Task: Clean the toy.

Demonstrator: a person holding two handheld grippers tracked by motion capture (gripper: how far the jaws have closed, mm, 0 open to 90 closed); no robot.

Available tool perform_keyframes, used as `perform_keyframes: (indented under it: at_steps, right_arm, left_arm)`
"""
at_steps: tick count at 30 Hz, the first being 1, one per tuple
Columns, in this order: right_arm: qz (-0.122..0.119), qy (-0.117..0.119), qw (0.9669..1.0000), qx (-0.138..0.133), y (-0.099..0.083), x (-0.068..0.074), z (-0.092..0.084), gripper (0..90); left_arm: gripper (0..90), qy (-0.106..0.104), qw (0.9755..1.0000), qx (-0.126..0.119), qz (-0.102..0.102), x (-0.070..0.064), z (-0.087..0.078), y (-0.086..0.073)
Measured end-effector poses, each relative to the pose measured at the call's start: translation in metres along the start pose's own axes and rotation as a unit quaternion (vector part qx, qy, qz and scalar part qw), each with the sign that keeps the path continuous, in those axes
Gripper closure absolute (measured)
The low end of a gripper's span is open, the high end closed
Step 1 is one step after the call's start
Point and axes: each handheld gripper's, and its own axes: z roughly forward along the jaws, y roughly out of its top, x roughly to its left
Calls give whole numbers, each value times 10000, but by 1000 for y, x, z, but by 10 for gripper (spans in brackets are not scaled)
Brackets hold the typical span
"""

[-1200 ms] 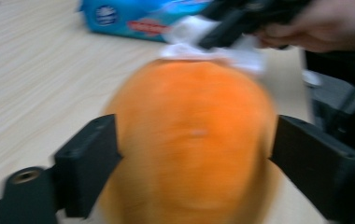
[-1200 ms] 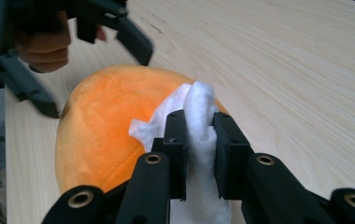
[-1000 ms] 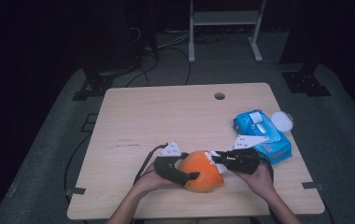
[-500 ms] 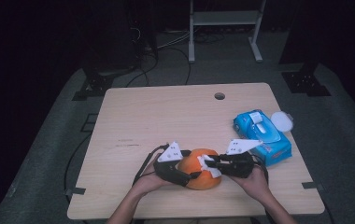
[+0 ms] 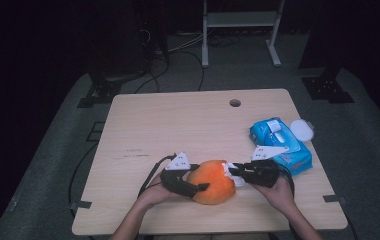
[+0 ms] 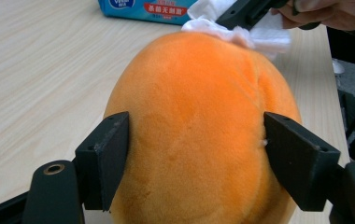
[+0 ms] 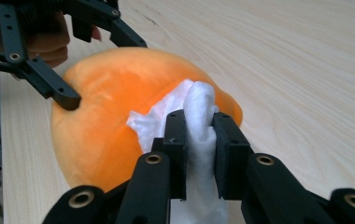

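An orange plush toy (image 5: 212, 181) is found on the table (image 5: 178, 125) near its front edge, between both grippers. The left gripper (image 6: 196, 154) is clamped on the toy's sides, its jaws having just closed further. A white wipe (image 7: 196, 116) is pinched by the nearly closed right gripper (image 7: 199, 140) and pressed against the toy's top. A blue wipes pack (image 5: 280, 145) lies just beside.

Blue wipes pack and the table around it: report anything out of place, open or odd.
The blue wipes pack lies slanted near the table's right edge with its flap open, and the white lid rests beside its far end. Nothing looks spilled or damaged. The pulled white wipe is pinched in the right gripper against the orange plush toy.
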Motion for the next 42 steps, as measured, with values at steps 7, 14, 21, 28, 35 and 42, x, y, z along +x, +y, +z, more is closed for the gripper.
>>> perform_keyframes:
  at_steps: [7, 14, 21, 28, 35, 42]
  right_arm:
    - [-148, 174, 9995, -212, 9, 16, -3, 763]
    - [2, -41, 10000, 84, 1, 0, 3, 763]
    - [123, -61, 9998, 142, -2, -5, 5, 763]
    - [-83, 323, 9988, -346, 18, 14, -3, 763]
    - [69, 28, 10000, -44, 5, -2, -3, 763]
    - [-148, 174, 9995, -215, 15, 16, -4, 762]
  left_arm:
    - [257, -38, 10000, 18, -34, 4, -2, -4]
    - [257, -42, 10000, 25, -16, 4, -3, -4]
    - [249, -53, 9999, -20, 150, -1, -1, -3]
    - [231, 72, 9983, 29, 584, -20, 6, 8]
    - [228, 103, 9992, -32, 397, -15, 4, 6]
    - [194, 337, 9985, -67, 436, -23, 12, 11]
